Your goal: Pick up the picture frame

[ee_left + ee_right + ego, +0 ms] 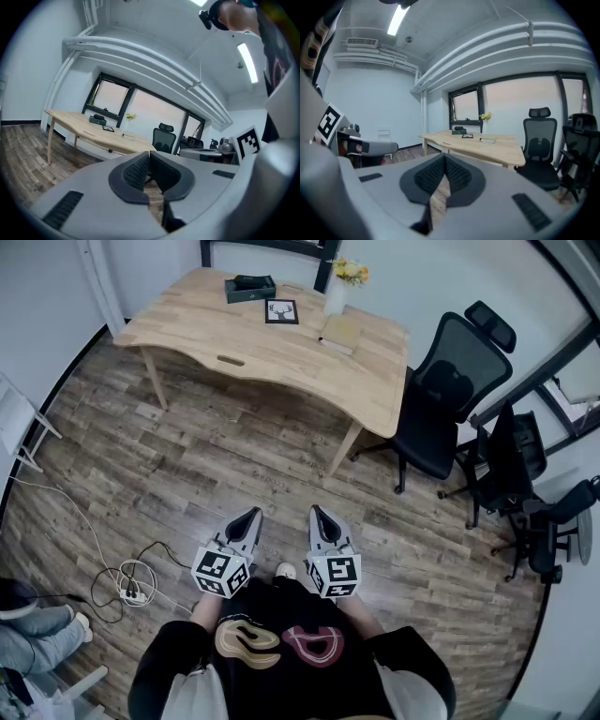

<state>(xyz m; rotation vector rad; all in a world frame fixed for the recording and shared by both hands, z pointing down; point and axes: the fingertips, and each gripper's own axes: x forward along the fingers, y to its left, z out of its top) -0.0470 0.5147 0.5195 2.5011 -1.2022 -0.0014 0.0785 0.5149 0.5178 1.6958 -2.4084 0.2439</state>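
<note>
Wood-plank floor (234,456) across a room with white walls and a dark-framed window behind. At the far side, a light wooden table (281,357) with a curved front edge.

Picture frame (281,311) lying flat on the far part of the table, black border, pale picture with a dark figure inside. Just beside it at the far left, a dark box (250,288). To its right, a white vase with yellow flowers (337,292), and a little nearer a flat book (340,334). Frame touching none of them, as far as visible.

Black office chair (450,390) at the right end of the table, more dark chairs (525,484) further right. On the floor at the left, a white cable with a power strip (131,587).

Left hand-held gripper (251,514) and right hand-held gripper (316,512) held low and side by side in front of the person's body, over bare floor, both pointing toward the table and well apart from it. Marker cube on each one, close to the dark sleeves.

Left gripper view: left hand-held gripper (149,153) with jaws pressed together, nothing between the ribbed pads. Picture frame (108,128) small and far away on the table (79,131).

Right gripper view: right hand-held gripper (444,157) also closed tight and empty. Picture frame (467,136) far ahead on the table (492,146), in front of the window.
</note>
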